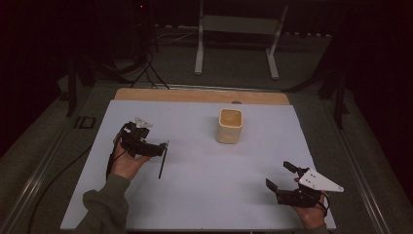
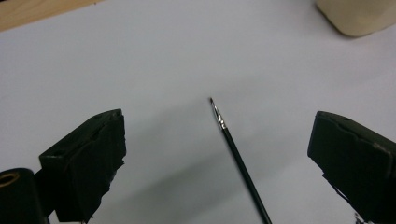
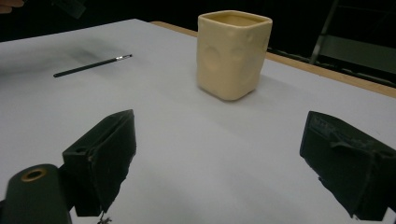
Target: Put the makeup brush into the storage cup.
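A thin black brush (image 1: 163,160) with a metal ferrule lies flat on the pale mat (image 1: 204,195), left of centre. My left gripper (image 1: 155,146) hovers at it, open, and the brush (image 2: 238,158) runs up between the wide-apart jaws without touching them (image 2: 217,123). A cream square cup (image 1: 229,125) stands upright near the mat's far middle. My right gripper (image 1: 277,174) is open near the front right corner with nothing between its jaws (image 3: 218,120). It faces the cup (image 3: 232,53), with the brush (image 3: 91,66) farther off to the left.
A wooden table edge (image 1: 195,95) shows beyond the mat. A white metal stand (image 1: 238,24) is on the floor behind the table. A cable (image 1: 58,170) trails off the left side, past a small black item (image 1: 86,122). The surroundings are dark.
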Motion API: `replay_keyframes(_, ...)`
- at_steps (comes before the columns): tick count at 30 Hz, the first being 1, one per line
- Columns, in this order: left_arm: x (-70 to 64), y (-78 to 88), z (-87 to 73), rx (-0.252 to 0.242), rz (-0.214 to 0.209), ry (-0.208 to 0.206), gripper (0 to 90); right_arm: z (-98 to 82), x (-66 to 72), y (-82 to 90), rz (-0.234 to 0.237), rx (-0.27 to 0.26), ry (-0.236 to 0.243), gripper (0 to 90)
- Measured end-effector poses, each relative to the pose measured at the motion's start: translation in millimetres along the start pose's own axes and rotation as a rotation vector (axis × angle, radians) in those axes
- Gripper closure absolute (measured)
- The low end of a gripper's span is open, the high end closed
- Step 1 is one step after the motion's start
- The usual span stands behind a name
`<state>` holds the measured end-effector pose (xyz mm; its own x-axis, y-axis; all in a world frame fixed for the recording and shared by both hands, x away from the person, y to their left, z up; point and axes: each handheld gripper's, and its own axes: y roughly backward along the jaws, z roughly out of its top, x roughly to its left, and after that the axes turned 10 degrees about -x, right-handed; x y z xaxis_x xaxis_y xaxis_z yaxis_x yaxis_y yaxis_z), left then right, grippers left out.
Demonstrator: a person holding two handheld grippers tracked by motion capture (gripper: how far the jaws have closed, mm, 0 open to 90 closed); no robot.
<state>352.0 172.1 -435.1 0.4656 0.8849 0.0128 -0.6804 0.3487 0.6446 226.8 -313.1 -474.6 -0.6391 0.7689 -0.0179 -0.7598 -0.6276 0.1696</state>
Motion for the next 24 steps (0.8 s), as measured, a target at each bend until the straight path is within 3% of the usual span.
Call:
replay_keyframes(16, -3.2, -8.0, 10.1, 0.194, 0.022, -0.052, 6.6, -0.1, 0.3, 0.0, 0.0, 0.001, 0.0, 10.5)
replay_keyframes(24, -6.7, -7.2, 13.2, 0.231, 0.022, -0.064, 8.4, -0.2, 0.1, 0.1, -0.004, 0.003, -0.001, 10.5)
